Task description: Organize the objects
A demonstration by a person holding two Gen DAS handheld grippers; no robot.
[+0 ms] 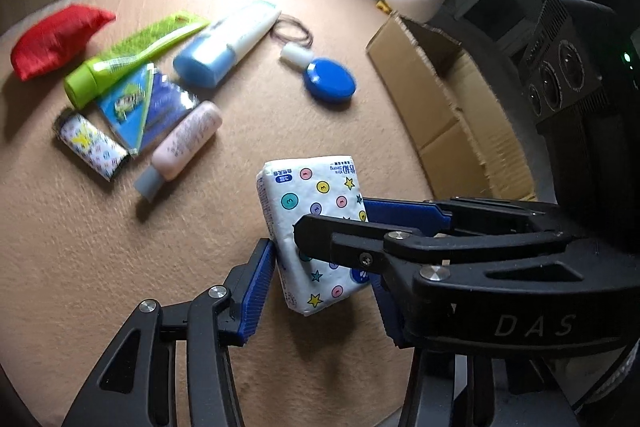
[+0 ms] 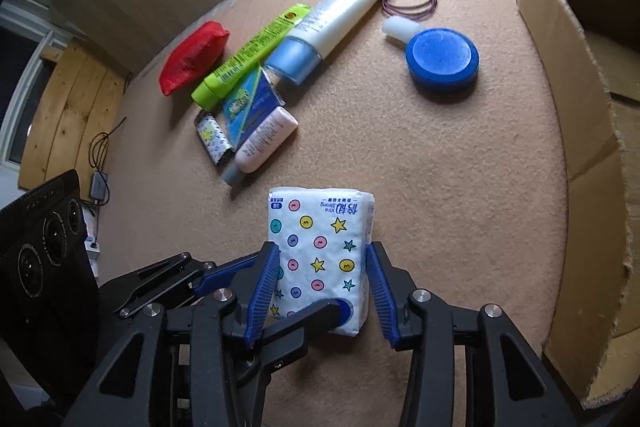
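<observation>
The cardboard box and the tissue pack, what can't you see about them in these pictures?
- Cardboard box: the right wrist view's edge cuts it off, and its wall hides the inside.
- Cardboard box, left wrist view: the other gripper's dark body covers its far part.
- Tissue pack: a black finger crosses its lower end in both views, and its underside is hidden.
- Pack's print: too small to read.

Tissue pack [image 2: 320, 251] before tubes [image 2: 340, 15]; box [image 2: 580, 107] right (open).
</observation>
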